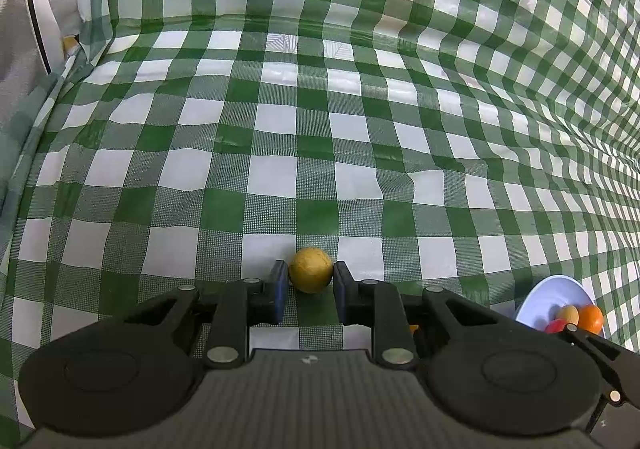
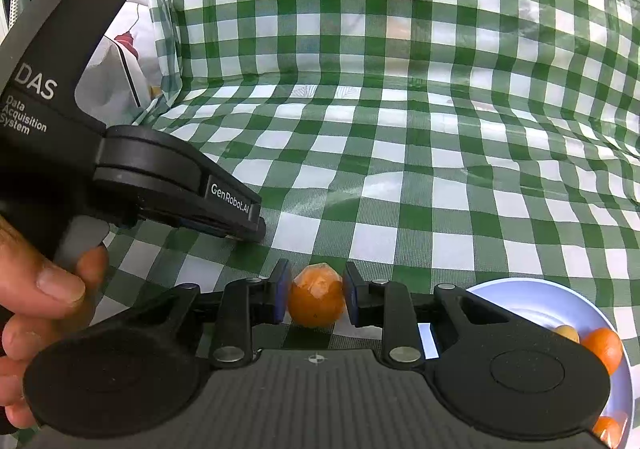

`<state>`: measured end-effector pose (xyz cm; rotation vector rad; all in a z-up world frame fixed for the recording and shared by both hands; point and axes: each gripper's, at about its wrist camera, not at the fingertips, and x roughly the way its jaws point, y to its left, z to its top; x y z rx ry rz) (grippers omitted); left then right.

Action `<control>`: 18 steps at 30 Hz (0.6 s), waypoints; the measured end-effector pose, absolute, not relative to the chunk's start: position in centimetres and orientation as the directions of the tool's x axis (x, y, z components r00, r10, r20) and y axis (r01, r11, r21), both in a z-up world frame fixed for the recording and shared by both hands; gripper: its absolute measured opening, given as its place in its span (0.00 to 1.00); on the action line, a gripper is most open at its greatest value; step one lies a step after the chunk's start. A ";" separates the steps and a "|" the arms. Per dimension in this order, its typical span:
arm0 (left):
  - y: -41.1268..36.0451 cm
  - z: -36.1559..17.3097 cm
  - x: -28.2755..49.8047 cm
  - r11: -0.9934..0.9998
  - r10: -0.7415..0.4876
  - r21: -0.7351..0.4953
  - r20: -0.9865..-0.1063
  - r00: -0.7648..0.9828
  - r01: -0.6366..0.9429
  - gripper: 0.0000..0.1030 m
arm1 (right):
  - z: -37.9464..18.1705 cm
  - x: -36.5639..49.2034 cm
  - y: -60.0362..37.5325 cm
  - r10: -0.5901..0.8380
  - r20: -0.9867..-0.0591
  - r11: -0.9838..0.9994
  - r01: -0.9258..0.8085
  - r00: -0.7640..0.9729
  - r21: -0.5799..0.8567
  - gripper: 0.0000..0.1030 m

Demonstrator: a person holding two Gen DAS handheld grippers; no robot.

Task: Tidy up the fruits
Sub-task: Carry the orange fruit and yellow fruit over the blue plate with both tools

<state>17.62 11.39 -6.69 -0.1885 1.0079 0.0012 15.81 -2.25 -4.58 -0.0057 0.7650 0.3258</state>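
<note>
A small yellow round fruit (image 1: 311, 269) sits between the blue pads of my left gripper (image 1: 311, 281), which is shut on it just above the green checked cloth. My right gripper (image 2: 316, 297) is shut on an orange fruit (image 2: 316, 303) with a pale top. A pale blue plate (image 2: 532, 301) lies at the lower right of the right wrist view with several small orange and yellow fruits (image 2: 604, 345) on it. The same plate (image 1: 556, 289) shows at the lower right of the left wrist view, with its fruits (image 1: 588, 319). The left gripper's body (image 2: 176, 177) crosses the right wrist view's left side.
A green and white checked cloth (image 1: 320, 129) covers the table and rises as a backdrop behind. A person's hand (image 2: 40, 289) holds the left gripper's handle. A grey and white object (image 1: 24, 41) stands at the far left beyond the cloth's edge.
</note>
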 end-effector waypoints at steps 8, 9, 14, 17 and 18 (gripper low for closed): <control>11.5 -6.6 17.4 0.984 -0.084 -0.155 -0.838 0.539 -0.087 0.25 | -4.4 15.7 -2.2 0.288 -0.679 0.950 -0.291 0.676 0.114 0.28; 11.6 -6.6 17.4 0.984 -0.084 -0.155 -0.838 0.540 -0.087 0.25 | -4.4 15.7 -2.2 0.288 -0.679 0.950 -0.291 0.676 0.114 0.27; 11.7 -6.1 17.3 0.985 -0.082 -0.151 -0.834 0.546 -0.083 0.25 | -4.1 15.6 -2.3 0.293 -0.670 0.949 -0.291 0.682 0.119 0.16; 11.7 -5.8 17.1 0.986 -0.081 -0.147 -0.831 0.550 -0.077 0.25 | -3.9 15.5 -2.3 0.295 -0.668 0.949 -0.290 0.683 0.122 0.16; 11.8 -5.7 17.1 0.986 -0.080 -0.146 -0.831 0.550 -0.077 0.25 | -3.9 15.5 -2.2 0.304 -0.666 0.945 -0.302 0.681 0.122 0.16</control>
